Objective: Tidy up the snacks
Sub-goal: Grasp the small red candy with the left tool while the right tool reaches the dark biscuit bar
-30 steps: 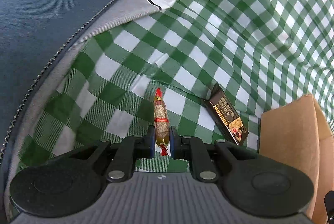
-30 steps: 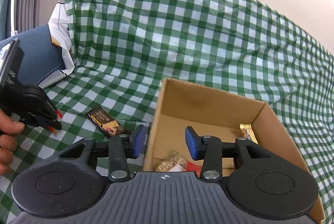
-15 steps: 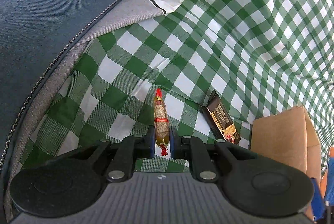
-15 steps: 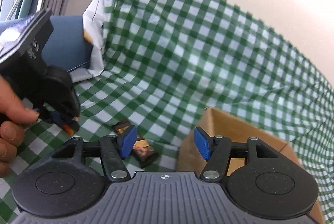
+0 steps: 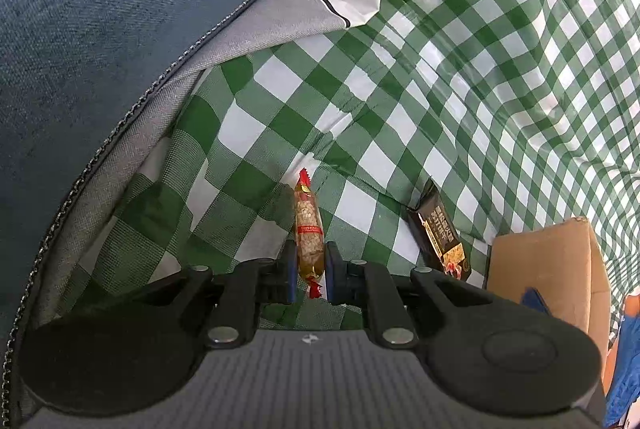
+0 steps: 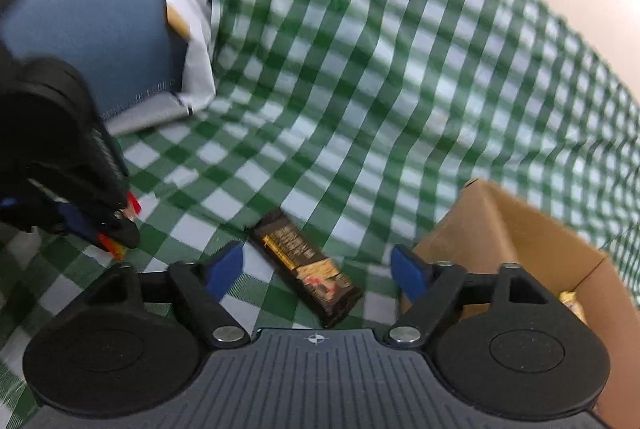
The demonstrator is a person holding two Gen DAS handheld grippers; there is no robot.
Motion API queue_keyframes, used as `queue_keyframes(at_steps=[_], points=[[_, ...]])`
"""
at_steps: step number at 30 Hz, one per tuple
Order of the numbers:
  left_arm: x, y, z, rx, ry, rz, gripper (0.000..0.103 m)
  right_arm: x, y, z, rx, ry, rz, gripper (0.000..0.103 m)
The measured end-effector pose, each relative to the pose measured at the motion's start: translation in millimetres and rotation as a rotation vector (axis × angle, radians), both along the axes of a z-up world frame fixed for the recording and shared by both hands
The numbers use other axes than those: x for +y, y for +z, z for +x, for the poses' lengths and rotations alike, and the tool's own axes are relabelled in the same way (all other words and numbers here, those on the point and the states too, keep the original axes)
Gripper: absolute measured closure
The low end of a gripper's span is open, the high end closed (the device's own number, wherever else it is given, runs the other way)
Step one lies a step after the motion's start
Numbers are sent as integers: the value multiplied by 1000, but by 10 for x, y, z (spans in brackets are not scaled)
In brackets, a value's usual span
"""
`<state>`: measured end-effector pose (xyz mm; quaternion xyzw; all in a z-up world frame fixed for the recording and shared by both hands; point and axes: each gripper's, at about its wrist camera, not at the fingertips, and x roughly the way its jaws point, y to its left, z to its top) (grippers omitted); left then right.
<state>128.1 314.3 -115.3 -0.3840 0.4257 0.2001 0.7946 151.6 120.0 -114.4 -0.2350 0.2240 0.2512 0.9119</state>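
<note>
Clamping a slim clear-wrapped snack stick (image 5: 308, 233) between its blue pads, the left gripper (image 5: 310, 269) holds the packet upright above a green-and-white checked cloth (image 5: 460, 77), the packet's red crimped top poking out beyond the fingertips and its red tail hanging back toward the camera. Ahead and to the right of those fingers, a dark chocolate bar (image 5: 439, 237) lies flat on the cloth, just beside the corner of an open cardboard box (image 5: 548, 269). To the left of the fingers rises a blue cushion (image 5: 120, 9) with a grey zipped edge.

Seen from the right wrist, the right gripper (image 6: 318, 269) is spreading its jaws, already wide, with nothing pressed between the pads; the same chocolate bar (image 6: 308, 263) lies on the cloth in the gap between the two blue fingertips, untouched. The cardboard box (image 6: 516, 229) stands just past the right fingertip, a yellow-wrapped snack (image 6: 574, 305) showing inside it. Far to the left of these fingers, the left gripper (image 6: 120, 225) appears with the red ends of its packet visible. This view is blurred.
</note>
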Motion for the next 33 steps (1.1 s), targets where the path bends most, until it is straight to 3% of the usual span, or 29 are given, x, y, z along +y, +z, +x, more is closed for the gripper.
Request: queue_keyframes(at_steps=[5,10,15,27,33], points=[[-1,-23,6,6,-6,-8,89,164,-182,268,46,-37,-2,13],[-6,-22,20,2,-10,-26,89,206,-282,558,165,-32,52,5],[-20,-14,21,-7,-27,-31,89,178,-441,824,290,-83,119,5],[-5,-12,40,-15,-44,-57,89,116,-573,1079,381,-101,201,1],[30,-10,23,-20,-37,-70,89,140,-540,1014,408,-41,197,4]])
